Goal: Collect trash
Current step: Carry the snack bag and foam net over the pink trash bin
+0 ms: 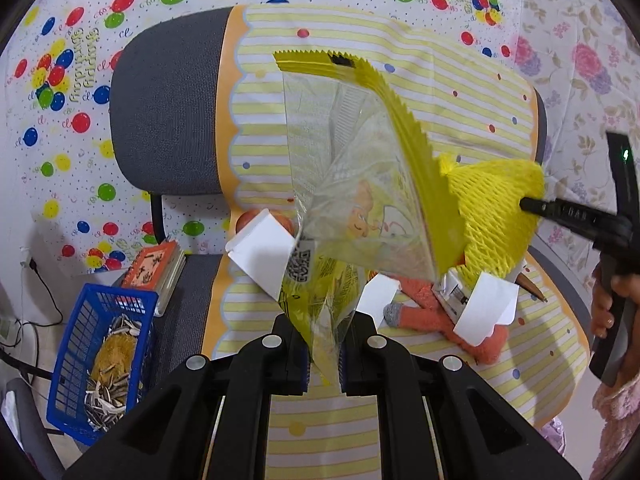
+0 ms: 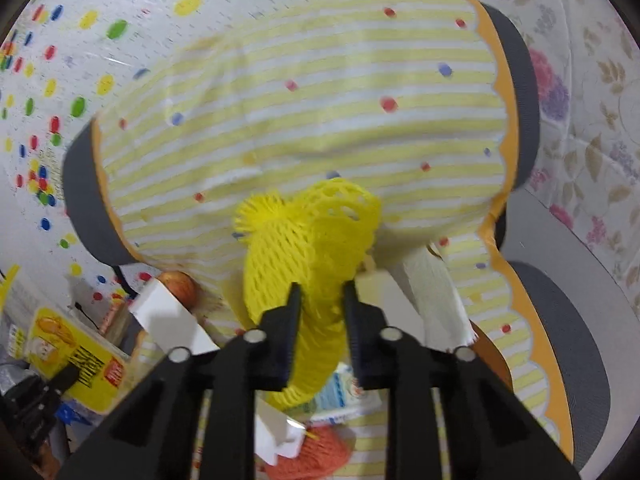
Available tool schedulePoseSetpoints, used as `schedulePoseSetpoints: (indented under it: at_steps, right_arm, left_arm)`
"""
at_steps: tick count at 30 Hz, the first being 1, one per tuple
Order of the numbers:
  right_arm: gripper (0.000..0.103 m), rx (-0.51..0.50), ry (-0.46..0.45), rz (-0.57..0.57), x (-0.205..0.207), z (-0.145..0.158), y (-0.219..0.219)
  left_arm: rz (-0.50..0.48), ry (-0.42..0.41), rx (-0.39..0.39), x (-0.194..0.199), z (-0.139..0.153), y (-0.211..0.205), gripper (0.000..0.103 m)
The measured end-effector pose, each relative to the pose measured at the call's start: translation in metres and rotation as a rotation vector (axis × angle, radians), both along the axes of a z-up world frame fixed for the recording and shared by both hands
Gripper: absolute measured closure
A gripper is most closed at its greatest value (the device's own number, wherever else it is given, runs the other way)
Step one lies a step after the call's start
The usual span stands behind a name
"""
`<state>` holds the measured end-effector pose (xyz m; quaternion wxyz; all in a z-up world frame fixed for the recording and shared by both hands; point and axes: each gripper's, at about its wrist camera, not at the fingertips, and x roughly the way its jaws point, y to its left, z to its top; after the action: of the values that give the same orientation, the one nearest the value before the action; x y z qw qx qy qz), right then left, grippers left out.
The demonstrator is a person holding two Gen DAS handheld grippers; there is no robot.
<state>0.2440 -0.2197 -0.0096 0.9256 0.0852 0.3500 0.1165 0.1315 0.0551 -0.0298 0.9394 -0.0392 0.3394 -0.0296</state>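
Observation:
In the left wrist view my left gripper point(image 1: 325, 332) is shut on the bottom corner of a clear and yellow plastic wrapper point(image 1: 360, 168), which stands up over the chair seat. At the right my right gripper point(image 1: 530, 203) pinches a yellow foam fruit net point(image 1: 492, 216), with a hand point(image 1: 608, 304) on its handle. The right wrist view shows that net point(image 2: 316, 248) squeezed between the fingers of my right gripper point(image 2: 320, 292), lifted above the seat. The wrapper point(image 2: 68, 344) appears at the far left there.
A yellow striped cloth point(image 1: 400, 412) covers the grey chair point(image 1: 168, 112). On the seat lie an orange fuzzy item point(image 1: 424, 300), white paper pieces point(image 1: 264, 252), a pencil point(image 1: 532, 286) and an apple point(image 2: 178, 284). A blue basket point(image 1: 68, 340) of seed shells stands lower left.

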Motion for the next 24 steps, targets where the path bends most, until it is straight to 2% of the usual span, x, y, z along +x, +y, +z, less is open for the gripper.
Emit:
schedulePoseSetpoints:
  at_steps: [6, 10, 15, 24]
  right_arm:
    - [0.091, -0.074, -0.234, 0.061, -0.043, 0.088, 0.025]
    - [0.091, -0.099, -0.278, 0.064, -0.089, 0.120, 0.022]
    - [0.091, -0.125, -0.253, 0.041, -0.143, 0.113, 0.006]
    - [0.091, -0.147, -0.189, -0.084, -0.229, 0.071, -0.037]
  left_arm:
    - [-0.036, -0.100, -0.003, -0.013, 0.045, -0.010, 0.092]
    - [-0.080, -0.148, -0.015, -0.030, 0.069, -0.020, 0.092]
    - [-0.141, -0.155, -0.027, -0.055, 0.070, -0.039, 0.091]
    - [-0.263, -0.122, -0.026, -0.095, 0.044, -0.085, 0.091]
